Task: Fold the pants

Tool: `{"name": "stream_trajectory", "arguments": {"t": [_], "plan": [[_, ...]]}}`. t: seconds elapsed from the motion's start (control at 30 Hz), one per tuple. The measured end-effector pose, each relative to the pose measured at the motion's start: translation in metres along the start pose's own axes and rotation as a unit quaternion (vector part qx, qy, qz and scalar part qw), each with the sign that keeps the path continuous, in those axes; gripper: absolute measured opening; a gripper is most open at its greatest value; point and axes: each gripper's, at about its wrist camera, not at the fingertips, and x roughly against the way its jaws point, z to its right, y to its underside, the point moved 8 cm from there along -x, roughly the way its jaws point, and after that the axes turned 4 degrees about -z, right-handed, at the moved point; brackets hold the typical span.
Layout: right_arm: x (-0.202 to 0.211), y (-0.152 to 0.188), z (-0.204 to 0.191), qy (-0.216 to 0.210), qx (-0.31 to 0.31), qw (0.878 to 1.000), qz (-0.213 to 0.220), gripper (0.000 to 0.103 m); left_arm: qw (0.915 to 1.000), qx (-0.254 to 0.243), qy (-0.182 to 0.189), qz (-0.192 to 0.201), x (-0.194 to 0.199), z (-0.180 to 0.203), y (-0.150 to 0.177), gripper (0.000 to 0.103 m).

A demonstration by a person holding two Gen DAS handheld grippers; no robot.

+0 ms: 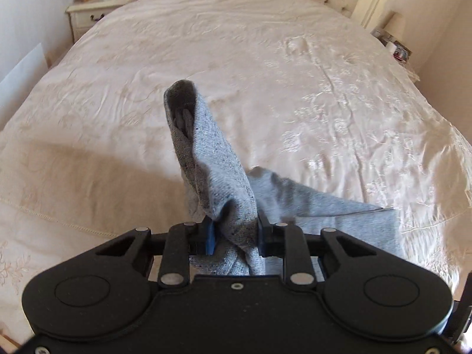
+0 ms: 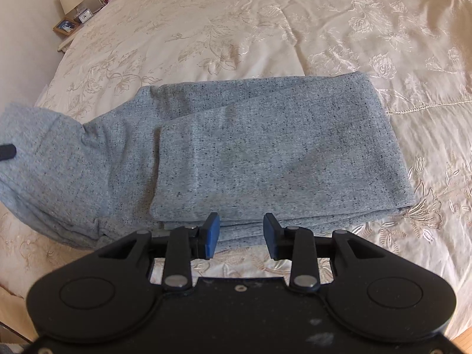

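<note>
Left gripper (image 1: 234,236) is clamping the lifted end of the pants (image 2: 265,147); right gripper (image 2: 241,236), jaws wide and empty, is hovering with the folded stack at twelve o'clock, long axis running nine-to-three.

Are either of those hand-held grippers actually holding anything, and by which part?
The left hand-held gripper grips the grey pants by a bunched, lifted end; which end cannot be told. The right hand-held gripper is open, holding nothing.

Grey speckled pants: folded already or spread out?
Partly folded: grey speckled pants lie layered on the bed, one end lifted by the left tool.
</note>
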Motion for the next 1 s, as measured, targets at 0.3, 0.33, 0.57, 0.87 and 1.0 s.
{"name": "stream_trajectory", "arguments": {"t": [0.3, 0.33, 0.57, 0.87, 1.0], "plan": [[0.018, -0.023, 0.091, -0.035, 0.002, 0.999, 0.012, 0.035, 0.9930, -0.090, 0.072, -0.027, -0.056, 0.199, 0.022, 0.027], [0.019, -0.025, 0.103, -0.036, -0.001, 0.999, 0.013, 0.036, 0.9911, -0.096, 0.083, -0.042, -0.072, 0.217, 0.031, 0.026], [0.020, -0.035, 0.159, -0.042, -0.004, 0.999, 0.001, 0.037, 0.9830, -0.113, 0.083, -0.119, -0.129, 0.281, 0.081, 0.014], [0.014, -0.060, 0.166, -0.073, 0.007, 0.997, 0.003, 0.037, 0.9913, -0.040, -0.050, -0.114, -0.123, 0.186, 0.075, 0.021], [0.001, -0.078, 0.148, -0.094, 0.008, 0.996, 0.000, 0.037, 0.9851, 0.040, -0.098, -0.135, -0.134, 0.123, 0.082, 0.021]]}}
